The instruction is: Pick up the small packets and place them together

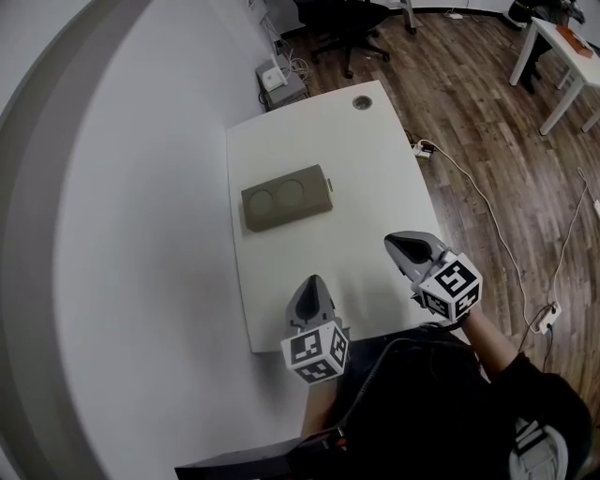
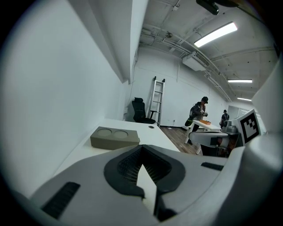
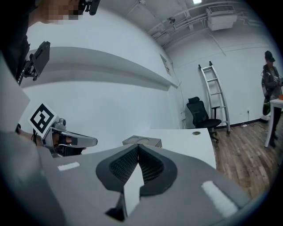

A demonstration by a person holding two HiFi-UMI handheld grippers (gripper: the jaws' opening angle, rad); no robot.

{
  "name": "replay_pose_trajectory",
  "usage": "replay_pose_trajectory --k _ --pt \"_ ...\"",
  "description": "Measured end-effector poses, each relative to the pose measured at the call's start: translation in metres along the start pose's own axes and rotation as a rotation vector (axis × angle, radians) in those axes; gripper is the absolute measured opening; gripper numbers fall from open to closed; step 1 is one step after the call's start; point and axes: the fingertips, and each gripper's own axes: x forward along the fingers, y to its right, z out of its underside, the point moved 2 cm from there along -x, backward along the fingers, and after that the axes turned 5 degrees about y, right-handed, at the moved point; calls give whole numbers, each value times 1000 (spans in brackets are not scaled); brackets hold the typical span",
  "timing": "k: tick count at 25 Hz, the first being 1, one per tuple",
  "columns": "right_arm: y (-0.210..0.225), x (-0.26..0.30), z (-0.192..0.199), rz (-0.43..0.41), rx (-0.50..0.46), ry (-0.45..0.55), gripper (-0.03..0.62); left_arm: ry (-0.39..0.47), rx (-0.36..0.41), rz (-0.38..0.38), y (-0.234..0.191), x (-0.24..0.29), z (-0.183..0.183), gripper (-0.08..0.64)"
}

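Left tool (image 1: 313,281): jaws closed tip to tip, nothing between them; held over the near end of the bench, on the wall side.
Right tool (image 1: 394,243): jaws also closed and empty; held over the bench's near right part, apart from the left tool.
Bench (image 1: 328,141): white, set along the wall.
Small packets: cannot be made out in any view.
Tray (image 1: 287,198): grey-brown block with two round recesses, lying flat mid-bench nearer the wall, well beyond both tools.
Cable hole (image 1: 362,102): at the bench's far end.
Office chair (image 1: 352,23): black, on the wood floor behind the bench.
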Motion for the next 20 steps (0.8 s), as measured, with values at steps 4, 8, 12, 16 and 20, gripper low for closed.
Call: replay_pose_trajectory --k 4,8,12,16,20 --pt "15 12 -9 6 -34 1 3 -11 10 13 -4 17 -11 -3" --pt "26 31 -15 10 -77 -14 5 -27 32 66 -7 40 -20 -3" --pt "37 54 -23 27 -126 -42 5 -33 50 97 -21 59 -33 -3" --pt "51 90 -20 -7 -191 -98 12 -54 50 162 -37 84 -34 -3" --pt "56 132 -8 -109 -235 -175 38 -81 56 189 -54 110 -32 -3"
